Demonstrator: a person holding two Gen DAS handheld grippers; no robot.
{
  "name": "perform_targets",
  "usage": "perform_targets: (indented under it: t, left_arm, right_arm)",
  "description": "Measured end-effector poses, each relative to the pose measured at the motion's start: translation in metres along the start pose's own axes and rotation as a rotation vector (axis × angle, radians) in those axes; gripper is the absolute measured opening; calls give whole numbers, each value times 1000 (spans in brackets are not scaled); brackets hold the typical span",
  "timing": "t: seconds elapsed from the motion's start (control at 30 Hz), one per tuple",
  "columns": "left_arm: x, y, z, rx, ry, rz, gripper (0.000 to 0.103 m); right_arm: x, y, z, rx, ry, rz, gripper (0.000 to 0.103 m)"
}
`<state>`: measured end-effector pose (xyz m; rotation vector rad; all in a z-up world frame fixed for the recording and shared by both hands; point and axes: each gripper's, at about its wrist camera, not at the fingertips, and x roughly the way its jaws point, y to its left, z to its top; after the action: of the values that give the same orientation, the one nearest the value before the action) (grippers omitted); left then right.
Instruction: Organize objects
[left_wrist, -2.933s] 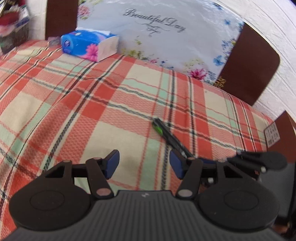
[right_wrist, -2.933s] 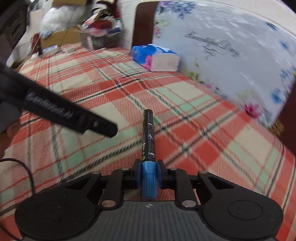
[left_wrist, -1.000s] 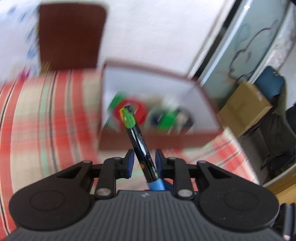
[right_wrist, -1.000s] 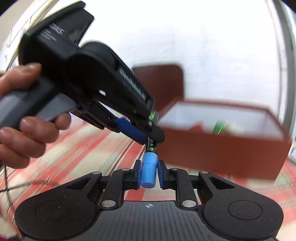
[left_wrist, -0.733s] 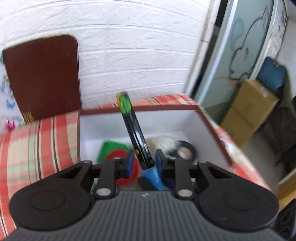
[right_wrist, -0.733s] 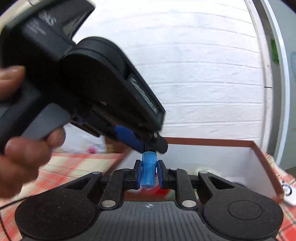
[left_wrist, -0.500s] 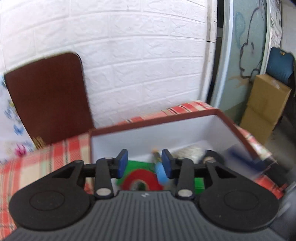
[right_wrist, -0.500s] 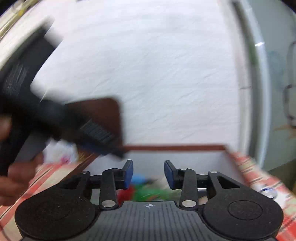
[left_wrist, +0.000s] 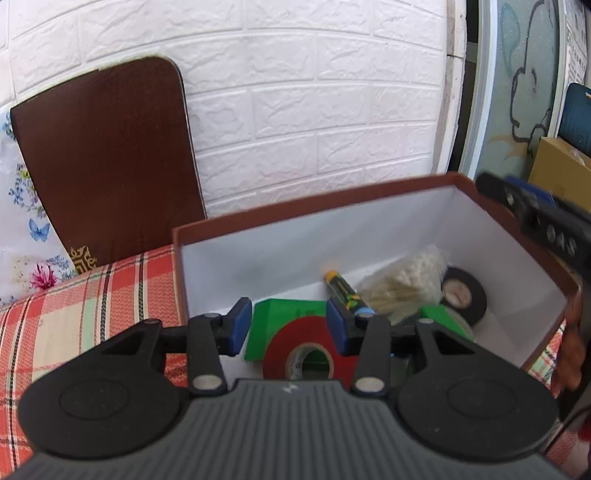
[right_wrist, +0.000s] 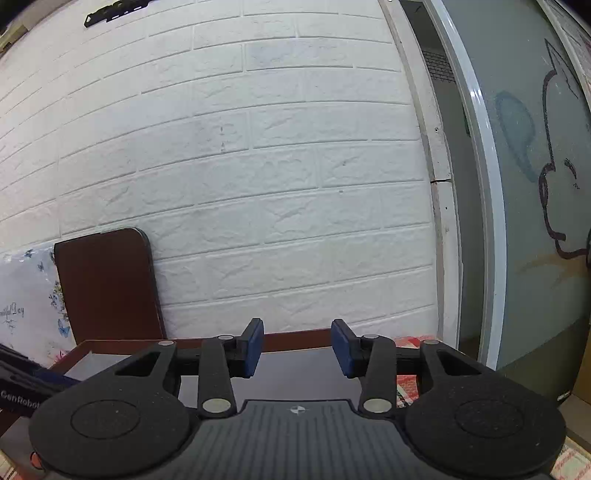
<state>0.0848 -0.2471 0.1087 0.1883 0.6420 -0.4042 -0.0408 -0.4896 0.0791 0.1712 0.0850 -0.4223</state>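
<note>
A brown box (left_wrist: 314, 206) with a white inside stands on the plaid cloth. In it lie a red tape roll (left_wrist: 295, 339), a green box (left_wrist: 280, 314), a black tape roll (left_wrist: 461, 295), a bag of swabs (left_wrist: 402, 280) and a black marker with a blue cap (left_wrist: 341, 290). My left gripper (left_wrist: 289, 323) hovers over the box's near side, its jaws opening with nothing between them. My right gripper (right_wrist: 298, 345) sits above the box's rim (right_wrist: 295, 338) and faces the wall, its jaws opening and empty. In the left wrist view it shows at the right as a blurred right gripper (left_wrist: 546, 229).
A brown chair back (left_wrist: 107, 158) leans on the white brick wall behind the box. The plaid tablecloth (left_wrist: 92, 295) stretches to the left. A cardboard carton (left_wrist: 554, 166) and a glass door stand off to the right. A person's hand (left_wrist: 570, 343) is by the box's right wall.
Both grippers carried markers from the table to the box, then their jaws parted and the markers dropped out. One marker now lies inside the box. The right gripper swung to the box's right side.
</note>
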Motion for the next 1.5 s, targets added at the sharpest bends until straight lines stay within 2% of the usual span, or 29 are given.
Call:
perform_targets:
  t: [0.07, 0.13, 0.3, 0.43, 0.5, 0.67, 0.73, 0.83, 0.93, 1.13, 1.5]
  left_arm:
    - [-2, -1, 1, -7, -1, 1, 47]
    - [-11, -3, 2, -1, -19, -1, 47]
    - [-44, -11, -4, 44, -72, 27, 52]
    - [-69, -10, -16, 50, -64, 40, 54]
    - [-84, -5, -24, 33, -58, 45, 61]
    - [-120, 9, -50, 3, -36, 57, 80]
    - [-135, 13, -62, -3, -28, 56, 92]
    - [-156, 18, -78, -4, -36, 105, 103]
    - [-172, 23, -91, -6, -32, 120, 103]
    - [-196, 28, -113, 7, -28, 199, 103]
    - [-223, 34, -131, -38, -41, 195, 103]
  right_arm:
    - [4, 3, 2, -15, 23, -19, 42]
    - [-8, 7, 5, 4, 7, -27, 42]
    - [-68, 37, 3, 69, -2, 30, 61]
    - [-106, 66, -8, 85, 39, 3, 73]
    - [-124, 77, -15, 104, 59, -1, 86]
    - [-161, 111, -23, 66, 101, 14, 102]
    - [-173, 122, -24, 63, 122, 31, 102]
    - [-183, 132, -24, 72, 166, 21, 102]
    - [-194, 139, -25, 89, 199, 34, 102]
    - [-224, 158, -30, 65, 161, 18, 102]
    - [-248, 171, -31, 61, 148, 3, 102]
